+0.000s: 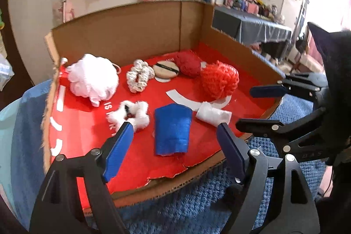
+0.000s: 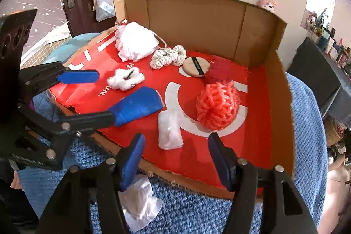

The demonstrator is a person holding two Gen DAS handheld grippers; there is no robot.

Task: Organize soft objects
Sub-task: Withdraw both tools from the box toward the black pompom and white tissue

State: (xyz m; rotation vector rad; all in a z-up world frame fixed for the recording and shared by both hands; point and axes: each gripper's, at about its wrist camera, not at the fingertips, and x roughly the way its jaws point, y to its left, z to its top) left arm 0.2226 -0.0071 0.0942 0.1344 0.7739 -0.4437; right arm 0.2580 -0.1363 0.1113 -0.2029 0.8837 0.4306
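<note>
Blue cloth (image 1: 172,129) lies between left gripper's (image 1: 175,146) spread fingers; untouched.

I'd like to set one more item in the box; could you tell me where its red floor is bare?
Free: the front right corner beside the red mesh pouf and white roll. Crowded: the back row from the white pouf to the powder puff.

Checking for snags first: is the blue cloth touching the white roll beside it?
Apart. The left wrist view shows bare red board between the blue cloth and the white roll.
</note>
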